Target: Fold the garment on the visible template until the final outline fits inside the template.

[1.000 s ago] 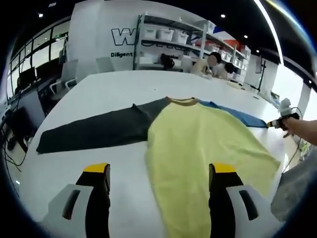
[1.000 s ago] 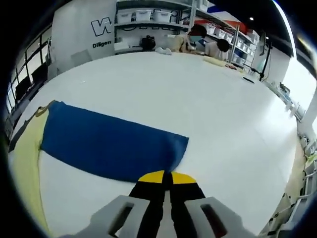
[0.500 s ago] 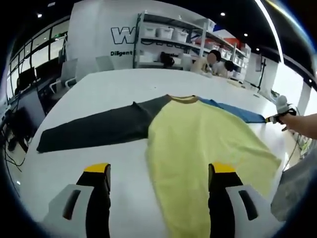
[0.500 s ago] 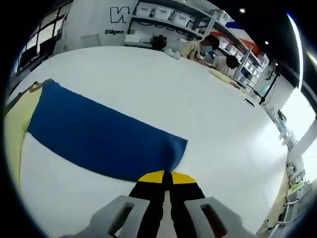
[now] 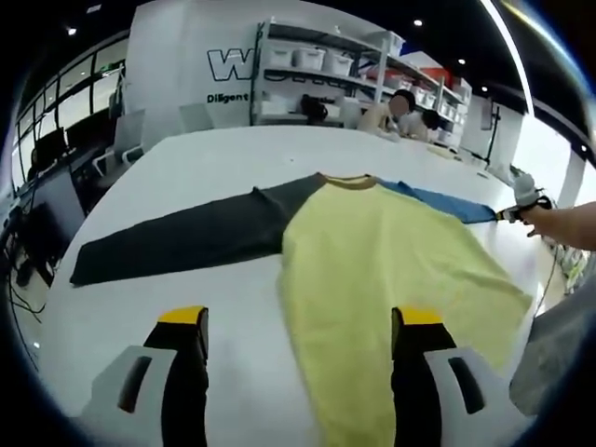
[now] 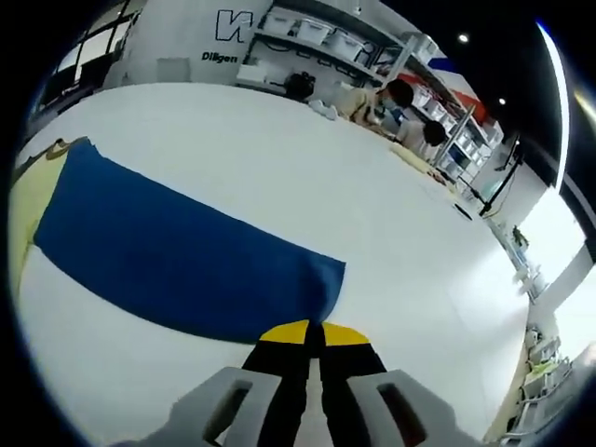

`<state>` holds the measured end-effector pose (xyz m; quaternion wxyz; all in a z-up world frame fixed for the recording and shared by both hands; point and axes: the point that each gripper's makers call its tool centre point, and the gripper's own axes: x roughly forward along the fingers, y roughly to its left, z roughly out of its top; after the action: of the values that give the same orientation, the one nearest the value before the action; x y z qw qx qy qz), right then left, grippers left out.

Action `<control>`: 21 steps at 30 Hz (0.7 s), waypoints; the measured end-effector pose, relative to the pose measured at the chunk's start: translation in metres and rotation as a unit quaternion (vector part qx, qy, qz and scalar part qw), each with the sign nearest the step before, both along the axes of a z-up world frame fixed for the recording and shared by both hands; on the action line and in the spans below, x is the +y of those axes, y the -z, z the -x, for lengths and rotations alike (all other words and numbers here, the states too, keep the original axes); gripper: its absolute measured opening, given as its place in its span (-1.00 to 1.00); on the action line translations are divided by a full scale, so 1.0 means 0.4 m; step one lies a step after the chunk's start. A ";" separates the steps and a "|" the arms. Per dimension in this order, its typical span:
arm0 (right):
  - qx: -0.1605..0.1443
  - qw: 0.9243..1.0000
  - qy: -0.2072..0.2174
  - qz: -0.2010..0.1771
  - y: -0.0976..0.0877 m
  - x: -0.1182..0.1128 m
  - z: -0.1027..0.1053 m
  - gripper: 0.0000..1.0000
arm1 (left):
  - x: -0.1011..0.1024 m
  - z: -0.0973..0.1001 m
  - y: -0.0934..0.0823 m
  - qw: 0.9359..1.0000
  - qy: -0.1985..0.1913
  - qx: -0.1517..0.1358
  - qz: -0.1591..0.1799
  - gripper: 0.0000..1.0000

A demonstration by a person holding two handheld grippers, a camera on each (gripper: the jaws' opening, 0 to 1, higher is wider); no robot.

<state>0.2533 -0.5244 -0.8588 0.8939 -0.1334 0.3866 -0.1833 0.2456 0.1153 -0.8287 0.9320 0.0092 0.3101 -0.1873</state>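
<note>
Garment [image 5: 372, 251]: spread flat at centre of white bench [image 5: 186, 177]. Left gripper [image 5: 298, 372], jaws released, hovers at lower frame. Right gripper [image 6: 312, 340], jaws clenched on blue sleeve [image 6: 177, 270] cuff. Risk: thin pinch slipping, sleeve folding skewed.

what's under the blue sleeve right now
The blue sleeve lies flat on the white table. The right tool is shut at its cuff edge; anything beneath the fabric is covered.
</note>
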 end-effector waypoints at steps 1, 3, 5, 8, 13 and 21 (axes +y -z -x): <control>-0.001 1.000 0.000 0.001 0.000 -0.001 -0.002 -1.00 | 0.000 0.000 0.000 1.000 0.000 0.000 -0.001 0.51; -0.003 1.000 0.000 0.002 -0.002 -0.003 -0.006 -1.00 | 0.002 -0.001 0.001 1.000 -0.001 0.001 -0.001 0.51; -0.005 1.000 0.001 0.003 -0.002 -0.004 -0.009 -1.00 | 0.001 -0.001 0.002 1.000 0.000 0.001 -0.001 0.51; -0.002 1.000 0.003 0.001 -0.004 -0.006 -0.011 -1.00 | 0.001 -0.001 0.003 1.000 0.000 0.002 -0.002 0.51; -0.008 1.000 0.001 0.002 -0.020 0.003 -0.007 -1.00 | 0.000 0.000 -0.001 1.000 0.001 0.001 -0.001 0.51; -0.058 0.998 0.010 -0.022 -0.079 0.019 -0.016 -1.00 | -0.011 -0.001 -0.007 1.000 0.007 -0.003 0.004 0.50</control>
<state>0.2599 -0.5168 -0.8273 0.9156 -0.0988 0.3398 -0.1910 0.2458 0.1107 -0.8258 0.9317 0.0086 0.3063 -0.1951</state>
